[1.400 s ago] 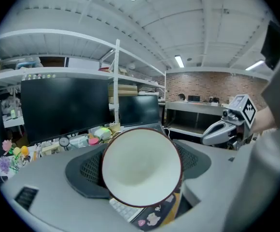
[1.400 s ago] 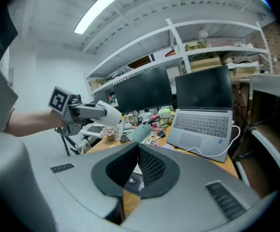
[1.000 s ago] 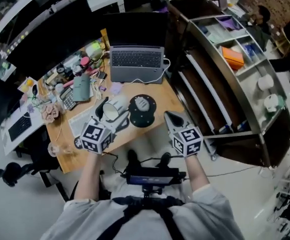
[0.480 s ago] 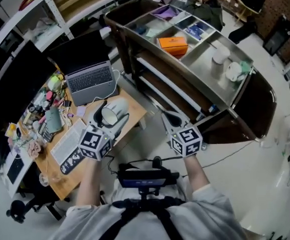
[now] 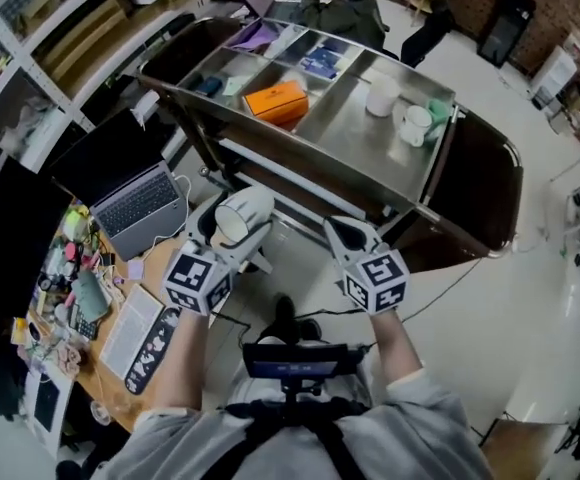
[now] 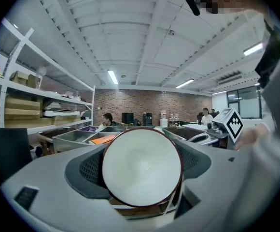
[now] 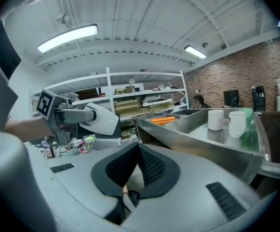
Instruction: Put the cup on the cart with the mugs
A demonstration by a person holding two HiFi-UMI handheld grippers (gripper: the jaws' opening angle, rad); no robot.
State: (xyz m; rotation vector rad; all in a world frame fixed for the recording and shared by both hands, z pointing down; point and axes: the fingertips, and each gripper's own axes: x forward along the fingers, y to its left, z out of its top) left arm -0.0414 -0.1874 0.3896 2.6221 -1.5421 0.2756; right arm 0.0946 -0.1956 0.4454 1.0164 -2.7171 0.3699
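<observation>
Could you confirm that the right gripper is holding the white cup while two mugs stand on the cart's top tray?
Not quite: the left gripper holds the cup, as the left gripper view shows; the right gripper is shut and empty. The two mugs do stand on the cart's top tray.

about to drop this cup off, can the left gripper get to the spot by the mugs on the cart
Probably yes: the left gripper holds the cup near the cart, whose steel tray beside the mugs is bare and open from above.
</observation>
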